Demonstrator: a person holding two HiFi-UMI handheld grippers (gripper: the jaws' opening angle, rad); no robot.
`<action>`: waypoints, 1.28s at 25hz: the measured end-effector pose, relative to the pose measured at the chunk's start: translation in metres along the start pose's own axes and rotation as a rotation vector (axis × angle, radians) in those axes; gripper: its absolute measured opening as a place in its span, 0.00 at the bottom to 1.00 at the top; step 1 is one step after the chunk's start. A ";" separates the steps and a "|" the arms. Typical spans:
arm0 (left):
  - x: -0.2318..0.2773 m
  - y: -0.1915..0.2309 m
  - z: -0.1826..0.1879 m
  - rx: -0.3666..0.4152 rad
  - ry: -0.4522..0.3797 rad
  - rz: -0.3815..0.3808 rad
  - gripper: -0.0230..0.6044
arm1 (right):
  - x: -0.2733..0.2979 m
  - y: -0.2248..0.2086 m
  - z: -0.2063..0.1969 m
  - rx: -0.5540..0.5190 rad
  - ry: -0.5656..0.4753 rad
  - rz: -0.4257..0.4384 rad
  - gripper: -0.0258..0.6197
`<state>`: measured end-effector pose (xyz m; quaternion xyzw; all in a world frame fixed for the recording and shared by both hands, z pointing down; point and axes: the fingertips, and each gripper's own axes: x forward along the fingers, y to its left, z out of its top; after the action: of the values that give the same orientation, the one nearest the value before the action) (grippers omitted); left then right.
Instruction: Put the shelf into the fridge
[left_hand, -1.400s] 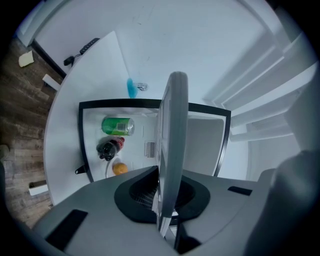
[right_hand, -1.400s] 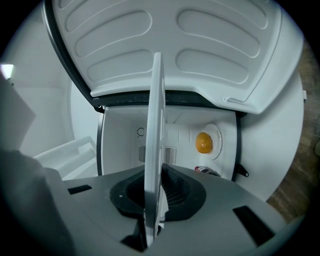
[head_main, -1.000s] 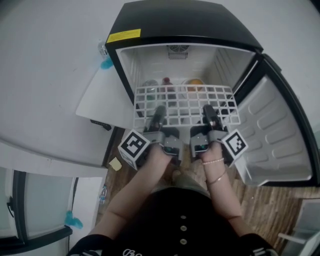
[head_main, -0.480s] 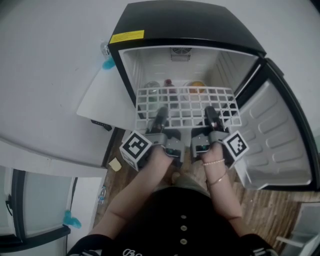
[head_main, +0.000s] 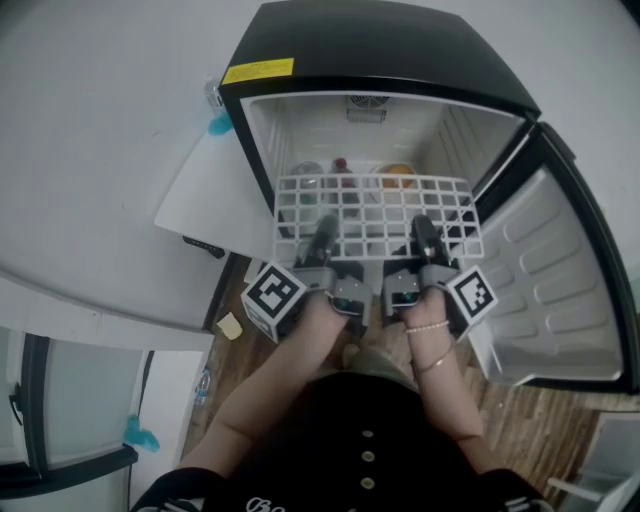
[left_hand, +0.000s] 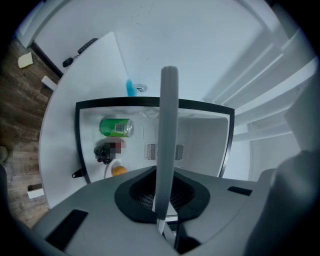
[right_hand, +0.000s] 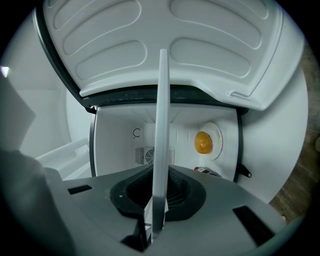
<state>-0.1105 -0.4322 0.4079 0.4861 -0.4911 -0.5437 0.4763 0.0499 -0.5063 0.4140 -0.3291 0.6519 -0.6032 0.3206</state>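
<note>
1 fridge (head_main: 380, 40), 1 shelf (head_main: 375, 212), 2 tools (L tool (head_main: 325, 224), R tool (head_main: 420, 224)), 1 green can (left_hand: 116, 127), 1 orange (right_hand: 202, 142)

Black buttoned top (head_main: 365, 425), beaded bracelet (head_main: 427, 323), marker cube (head_main: 274, 298) on left gripper (head_main: 325, 224)

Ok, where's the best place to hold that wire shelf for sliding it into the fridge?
Its near edge, coming from the open front of the fridge. The shelf is a flat, wide grid lying level, so two spaced grips there should steady it and leave the far side free to enter. The left gripper and right gripper are clamped there now.
</note>
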 end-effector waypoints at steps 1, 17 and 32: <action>0.000 0.000 0.000 -0.001 0.000 0.000 0.08 | 0.000 0.000 0.000 0.001 0.000 -0.001 0.09; -0.003 0.000 -0.001 0.004 -0.012 -0.023 0.08 | -0.002 0.001 0.000 -0.012 0.009 0.012 0.09; 0.012 0.001 0.009 -0.026 0.004 -0.012 0.08 | 0.005 0.003 -0.003 0.005 0.002 0.006 0.09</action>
<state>-0.1204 -0.4436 0.4088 0.4838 -0.4800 -0.5522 0.4802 0.0440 -0.5085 0.4114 -0.3257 0.6519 -0.6040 0.3226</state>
